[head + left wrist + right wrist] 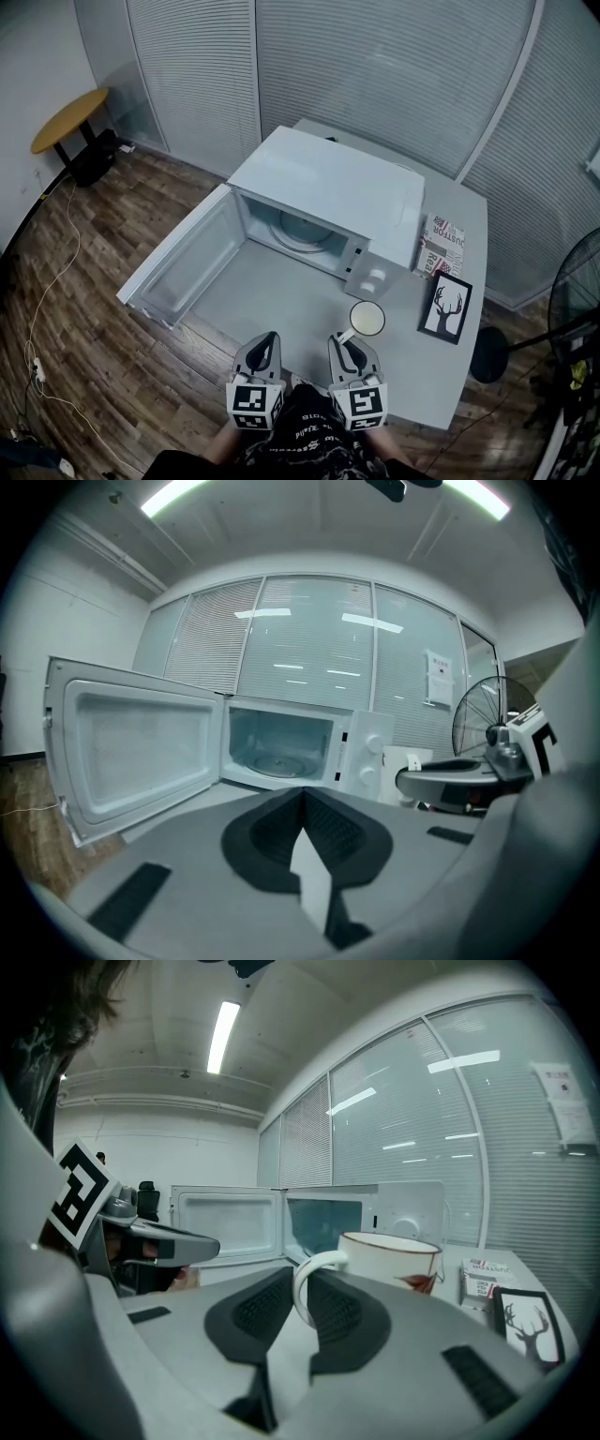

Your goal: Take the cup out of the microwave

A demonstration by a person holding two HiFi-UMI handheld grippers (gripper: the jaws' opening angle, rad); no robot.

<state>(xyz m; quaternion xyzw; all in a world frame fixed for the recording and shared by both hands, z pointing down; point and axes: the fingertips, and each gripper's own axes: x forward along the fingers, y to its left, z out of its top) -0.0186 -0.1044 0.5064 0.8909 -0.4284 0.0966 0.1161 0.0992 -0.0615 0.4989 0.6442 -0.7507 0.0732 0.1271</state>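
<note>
The microwave (328,187) is white. The cup (367,319) is white with a dark red rim. The table (281,300) is grey. The picture (444,307) shows a black deer on white. The round table (67,119) is yellow, the floor (94,309) brown.

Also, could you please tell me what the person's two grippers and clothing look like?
The left gripper and right gripper match: grey tapered fingers lined with dark ribbed pads, each with a white cube carrying black square markers. The person wears a dark top with pale print.

Head view looks steeply down; both low gripper views share the microwave (328,183)
</note>
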